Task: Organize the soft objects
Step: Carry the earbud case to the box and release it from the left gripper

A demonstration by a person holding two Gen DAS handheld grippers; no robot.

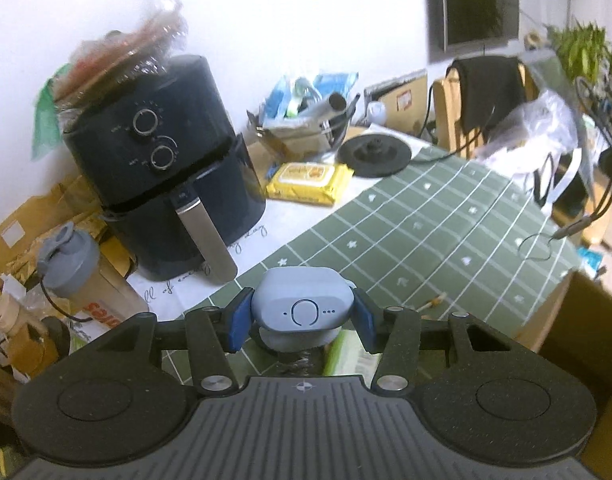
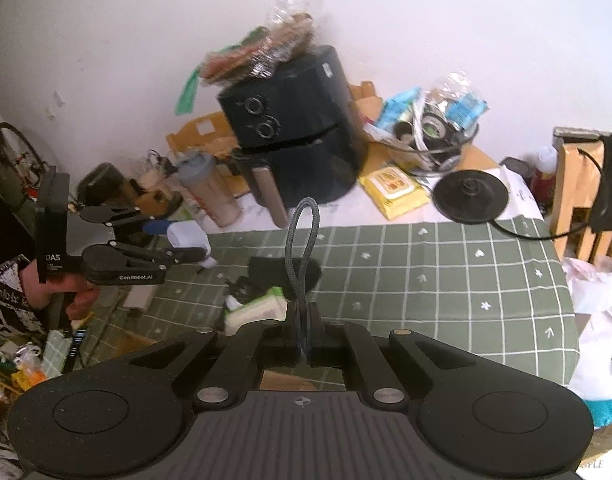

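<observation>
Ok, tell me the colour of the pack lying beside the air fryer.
Yellow, with an orange label: the pack shows best in the left wrist view.

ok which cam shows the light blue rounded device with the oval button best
Left wrist view: the light blue rounded device sits centred and close between the left gripper pads, button facing the camera. Right wrist view shows only a pale sliver, side-on.

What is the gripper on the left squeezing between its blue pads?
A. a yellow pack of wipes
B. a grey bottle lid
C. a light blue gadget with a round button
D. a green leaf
C. The left gripper has its blue pads pressed on both sides of the light blue gadget, whose round button faces the camera.
</observation>
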